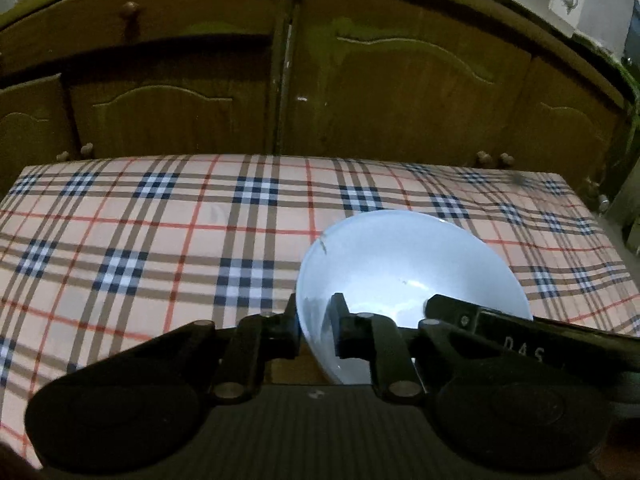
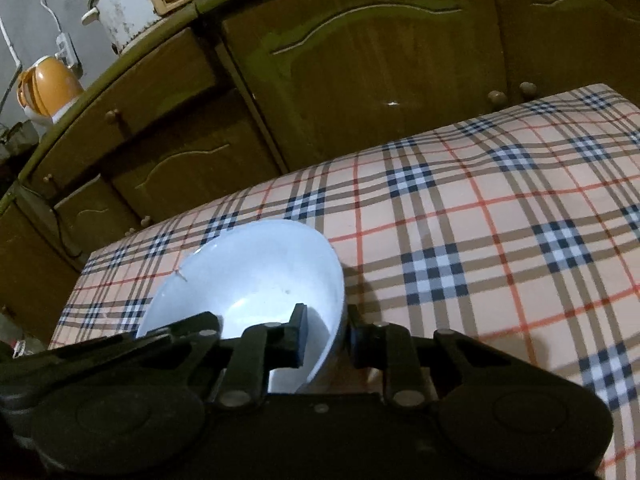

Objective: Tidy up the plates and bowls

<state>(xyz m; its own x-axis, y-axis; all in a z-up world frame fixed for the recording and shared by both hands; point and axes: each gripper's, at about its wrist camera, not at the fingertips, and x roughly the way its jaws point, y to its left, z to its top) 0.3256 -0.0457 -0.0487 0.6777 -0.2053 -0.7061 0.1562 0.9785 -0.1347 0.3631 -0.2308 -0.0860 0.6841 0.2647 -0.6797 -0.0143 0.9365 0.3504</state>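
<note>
Bowl (image 1: 404, 256) rim pinched by left claw (image 1: 316, 332) and right claw (image 2: 326, 338)

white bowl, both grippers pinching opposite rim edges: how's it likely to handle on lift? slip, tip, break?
The bowl looks glazed and glossy, so the left gripper and right gripper could slip on its thin rim. A dark line at the rim may be a crack: probably fragile. Rigid, so uneven lifting would likely tilt it.

both wrist views look down, close, sharing the bowl (image 1: 408, 264) and checked cloth (image 2: 480, 220).
</note>
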